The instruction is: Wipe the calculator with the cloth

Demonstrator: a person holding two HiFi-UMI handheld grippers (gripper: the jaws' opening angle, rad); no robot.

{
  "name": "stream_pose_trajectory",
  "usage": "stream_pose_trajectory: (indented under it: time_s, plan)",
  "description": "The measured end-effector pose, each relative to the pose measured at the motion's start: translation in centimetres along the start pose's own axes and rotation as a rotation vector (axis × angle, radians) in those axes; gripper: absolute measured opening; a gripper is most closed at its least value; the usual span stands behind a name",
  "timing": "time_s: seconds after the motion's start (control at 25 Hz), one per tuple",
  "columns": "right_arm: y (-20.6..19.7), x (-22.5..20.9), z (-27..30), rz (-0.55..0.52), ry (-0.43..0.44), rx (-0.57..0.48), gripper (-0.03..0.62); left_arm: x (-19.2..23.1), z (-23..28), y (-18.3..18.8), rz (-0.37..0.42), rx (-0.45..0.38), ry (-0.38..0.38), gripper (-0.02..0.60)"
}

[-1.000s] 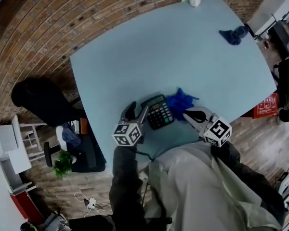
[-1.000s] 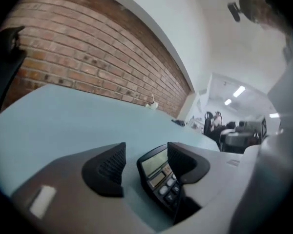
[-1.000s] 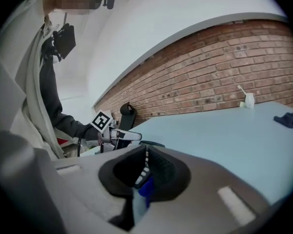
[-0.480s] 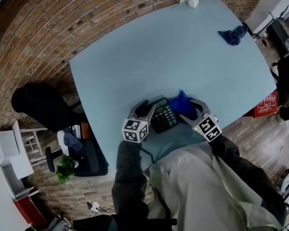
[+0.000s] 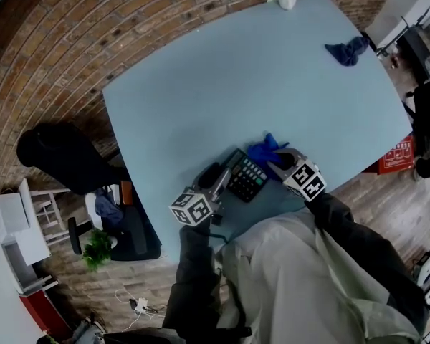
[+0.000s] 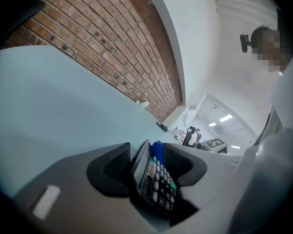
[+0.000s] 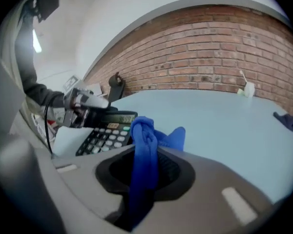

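The left gripper (image 5: 216, 176) (image 6: 146, 165) has its fingers, just opening slightly, clamped across the black desk calculator (image 5: 245, 178) (image 6: 154, 179), apparently to steady it. The right gripper (image 5: 281, 165) (image 7: 146, 169) has its fingers, just closing, pinched on the bunched bright blue cloth (image 5: 264, 151) (image 7: 145, 140) beside the keys. Both lie near the pale blue tabletop's (image 5: 236, 77) near edge, with open room beyond.
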State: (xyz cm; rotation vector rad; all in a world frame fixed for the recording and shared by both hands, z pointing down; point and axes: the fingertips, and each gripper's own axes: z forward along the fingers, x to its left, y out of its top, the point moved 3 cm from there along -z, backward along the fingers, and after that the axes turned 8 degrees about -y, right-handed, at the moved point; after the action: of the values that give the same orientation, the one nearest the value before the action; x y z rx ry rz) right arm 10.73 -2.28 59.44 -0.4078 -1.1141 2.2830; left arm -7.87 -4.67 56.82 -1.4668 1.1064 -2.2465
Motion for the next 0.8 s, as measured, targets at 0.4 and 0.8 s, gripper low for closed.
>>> stream_pose_trajectory:
  time_s: [0.4,0.8]
  plan:
    - [2.5,14.1,-0.6,-0.294,0.439,0.188,0.071,0.0,1.6,-0.9,0.063,0.13,0.056,0.069]
    - [3.1,3.8,0.2,-0.012,0.064,0.079,0.069,-2.6,-0.2,-1.2,0.086,-0.012,0.096,0.048]
